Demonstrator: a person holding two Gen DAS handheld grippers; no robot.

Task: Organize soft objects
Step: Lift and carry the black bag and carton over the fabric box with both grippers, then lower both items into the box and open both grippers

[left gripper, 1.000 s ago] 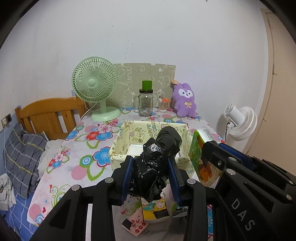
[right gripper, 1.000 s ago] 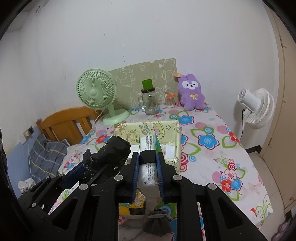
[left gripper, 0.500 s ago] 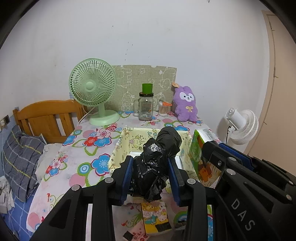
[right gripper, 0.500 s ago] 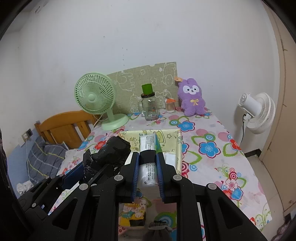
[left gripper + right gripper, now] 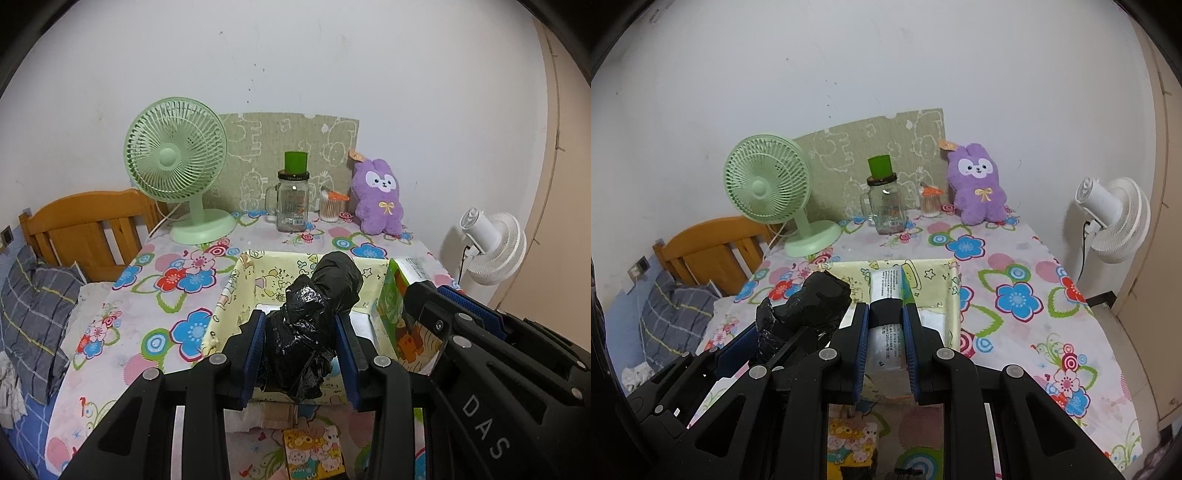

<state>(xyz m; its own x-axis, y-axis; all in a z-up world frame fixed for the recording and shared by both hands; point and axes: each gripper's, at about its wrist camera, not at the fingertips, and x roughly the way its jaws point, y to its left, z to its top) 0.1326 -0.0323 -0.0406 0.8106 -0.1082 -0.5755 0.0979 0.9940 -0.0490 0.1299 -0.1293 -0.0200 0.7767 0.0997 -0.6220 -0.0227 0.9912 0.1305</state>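
You can read "DAS" on your right gripper, clamped on the tissue pack. Your left gripper squeezes the black bag bundle, both over the yellow bin.

Black gripper, blue pads, silvery screws.

Green fan, glass jar, wooden headboard behind floral tablecloth; white fan right.

Both wrist cameras look forward from close above the yellow bin, sharing table and, seemingly, back wall.
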